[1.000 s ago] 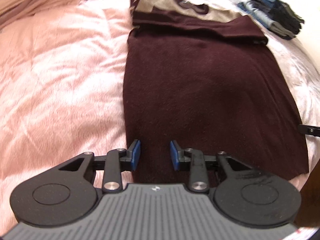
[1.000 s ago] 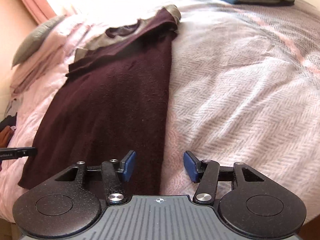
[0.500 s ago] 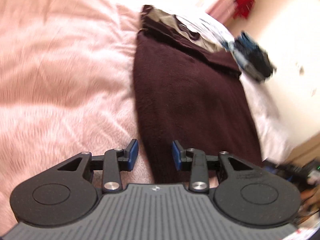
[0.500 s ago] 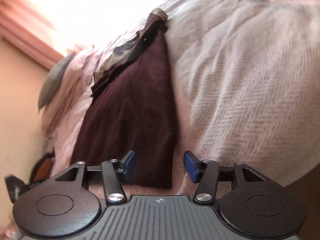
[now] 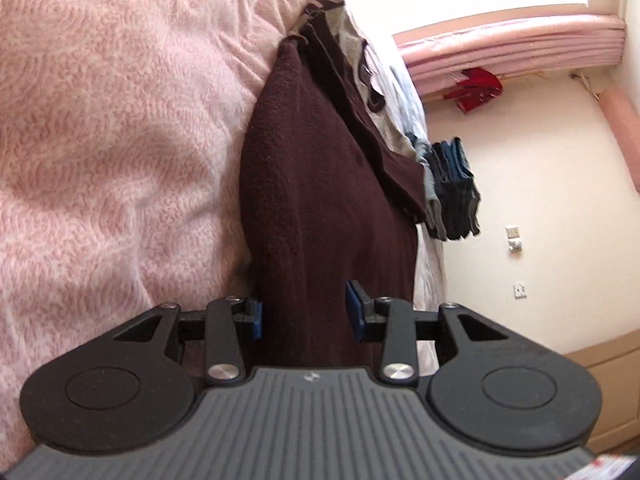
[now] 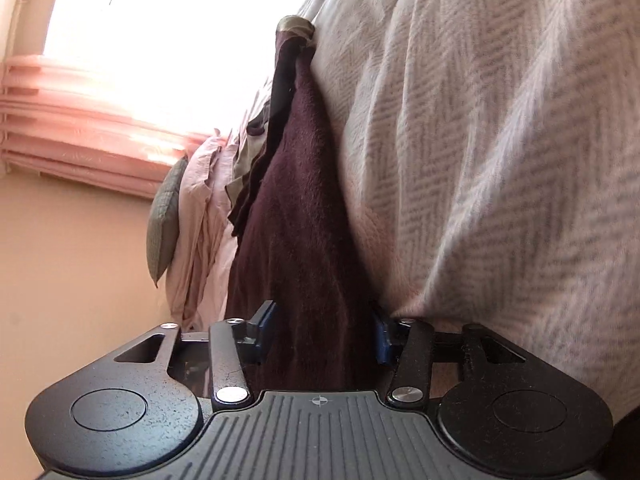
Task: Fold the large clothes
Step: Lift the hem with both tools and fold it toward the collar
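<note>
Left claw (image 5: 306, 314) stands open, its blue pads either side of the near hem of the dark maroon garment (image 5: 320, 184), not closed on it. Right claw (image 6: 322, 332) likewise open, straddling the same hem. Garment lies flat on the bed (image 5: 112, 120), top portion folded down. Stack of folded clothes (image 5: 452, 192) sits beyond it

left gripper (image 5: 306, 316) jaws apart, right gripper (image 6: 322, 334) jaws apart
</note>
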{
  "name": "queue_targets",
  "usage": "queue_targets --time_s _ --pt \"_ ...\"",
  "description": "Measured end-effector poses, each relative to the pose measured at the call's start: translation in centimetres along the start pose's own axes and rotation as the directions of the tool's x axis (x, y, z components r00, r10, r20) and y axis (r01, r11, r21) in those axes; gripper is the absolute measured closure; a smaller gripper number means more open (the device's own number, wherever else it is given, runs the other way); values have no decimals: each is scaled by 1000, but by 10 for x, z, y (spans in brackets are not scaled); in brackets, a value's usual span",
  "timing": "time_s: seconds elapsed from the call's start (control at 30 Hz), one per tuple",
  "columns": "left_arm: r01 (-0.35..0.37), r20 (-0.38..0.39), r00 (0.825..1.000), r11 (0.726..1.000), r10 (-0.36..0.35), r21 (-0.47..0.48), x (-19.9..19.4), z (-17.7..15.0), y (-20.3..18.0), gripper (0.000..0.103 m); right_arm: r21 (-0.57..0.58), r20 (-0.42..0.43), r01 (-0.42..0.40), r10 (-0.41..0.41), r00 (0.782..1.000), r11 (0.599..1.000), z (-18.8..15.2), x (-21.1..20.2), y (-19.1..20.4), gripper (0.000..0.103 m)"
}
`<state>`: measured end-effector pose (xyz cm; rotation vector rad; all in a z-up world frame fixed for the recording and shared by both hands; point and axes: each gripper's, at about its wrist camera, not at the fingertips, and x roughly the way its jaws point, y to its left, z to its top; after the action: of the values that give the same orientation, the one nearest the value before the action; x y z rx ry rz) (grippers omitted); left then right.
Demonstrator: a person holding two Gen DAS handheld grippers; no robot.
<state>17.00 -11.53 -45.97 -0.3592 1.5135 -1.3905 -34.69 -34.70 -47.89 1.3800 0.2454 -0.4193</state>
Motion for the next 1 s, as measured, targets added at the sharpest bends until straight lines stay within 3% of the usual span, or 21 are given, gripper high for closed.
queue_targets --time_s 0.03,0.07,0.13,0.23,0.4,0.53,0.6,0.63,0.7,0.8,0.93,1.0 --pt "10 -17 1000 1000 -10 18 -1 -3 0 72 -4 -9 22 -22 1000 1000 -2 1 1 94" --pt "6 -29 1000 999 -5 43 -3 -7 -1 78 -11 -6 51 -51 999 999 -3 0 1 99" --pt "-18 -24 1000 997 20 77 -13 -13 -3 96 -6 24 58 -58 998 998 -1 -5 3 100" --pt "32 16 999 998 -33 63 -31 -13 0 95 6 52 88 -88 995 996 4 -15 9 100" --pt "12 6 1000 1000 -12 24 -23 -11 11 91 -5 32 130 -130 991 991 0 -7 13 100" --pt "28 2 1000 999 -28 36 -11 -13 7 80 23 55 125 -126 990 992 -9 -7 8 100" --pt "-16 -14 1000 996 17 83 -6 -15 0 80 27 58 129 -130 990 991 -10 -11 8 100" --pt "-62 -15 998 991 64 120 -5 -17 -5 89 23 59 136 -137 989 990 -9 -11 9 100" --pt "-110 -11 993 982 113 153 -11 -19 -10 95 -3 65 154 -154 986 988 -8 -14 14 100" --pt "-121 44 992 977 115 178 -34 -20 -8 95 -27 55 168 -167 984 985 -8 -13 17 100" --pt "-46 30 999 991 43 122 -35 -24 7 93 38 51 124 -126 991 992 -10 -9 5 99" --pt "-89 52 995 989 83 122 -34 -26 7 95 12 60 126 -127 990 992 -12 -12 8 100"
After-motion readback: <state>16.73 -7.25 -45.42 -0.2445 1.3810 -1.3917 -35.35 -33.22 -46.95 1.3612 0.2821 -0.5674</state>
